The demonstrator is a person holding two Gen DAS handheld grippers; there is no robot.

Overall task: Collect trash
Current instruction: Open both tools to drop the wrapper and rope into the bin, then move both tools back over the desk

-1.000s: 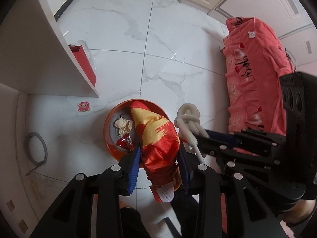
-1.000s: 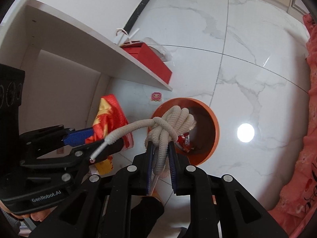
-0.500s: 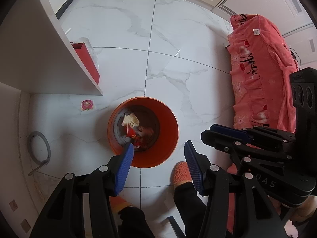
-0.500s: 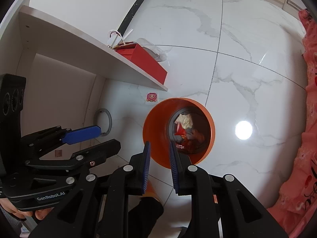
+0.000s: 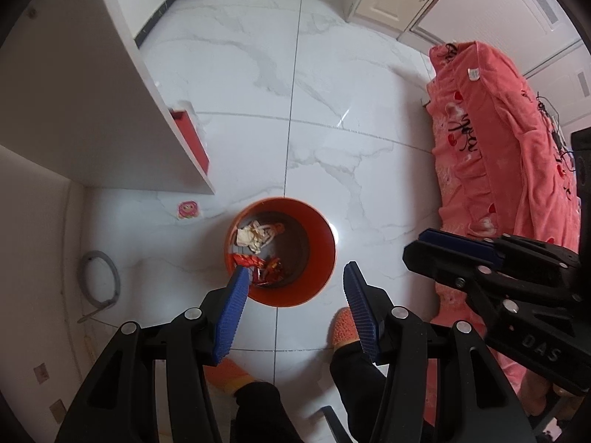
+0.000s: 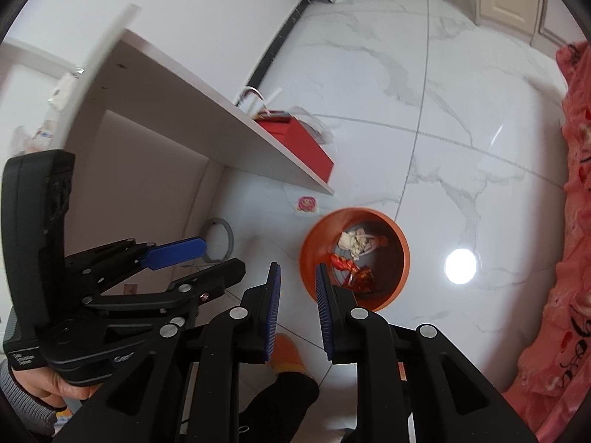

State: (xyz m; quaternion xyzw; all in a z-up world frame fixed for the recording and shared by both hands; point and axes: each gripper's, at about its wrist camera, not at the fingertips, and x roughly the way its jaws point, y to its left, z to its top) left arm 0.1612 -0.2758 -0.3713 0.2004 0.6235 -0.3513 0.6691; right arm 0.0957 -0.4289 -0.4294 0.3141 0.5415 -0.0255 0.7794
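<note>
Hovering above the orange bin (image 5: pixel 280 254), we hold both tools empty. A second ago our left gripper (image 5: pixel 293 280) clamped a red and yellow wrapper and our right gripper (image 6: pixel 297 288) pinched a knotted white rope; both pieces have since dropped away, and we judge that they went into the bin. The left jaws now stand wide apart with nothing between them, and the right jaws are parted only a little, also bare.

Inside the bin we see crumpled pale paper (image 5: pixel 249 237) on its far side and a heap of red wrappers (image 5: pixel 260 269) on its near side. The rope may be the pale strand beside the paper, but we cannot tell for sure.

Both views have also pulled higher, so the bin looks smaller below us.

Just beyond the bin's far left rim, a small pink sticker (image 5: pixel 187 209) lies flat on the marble floor (image 5: pixel 332 118), under the edge of the white shelf (image 5: pixel 110 110). We judge this drop finished, and the sticker looks like a likely next pick.
</note>
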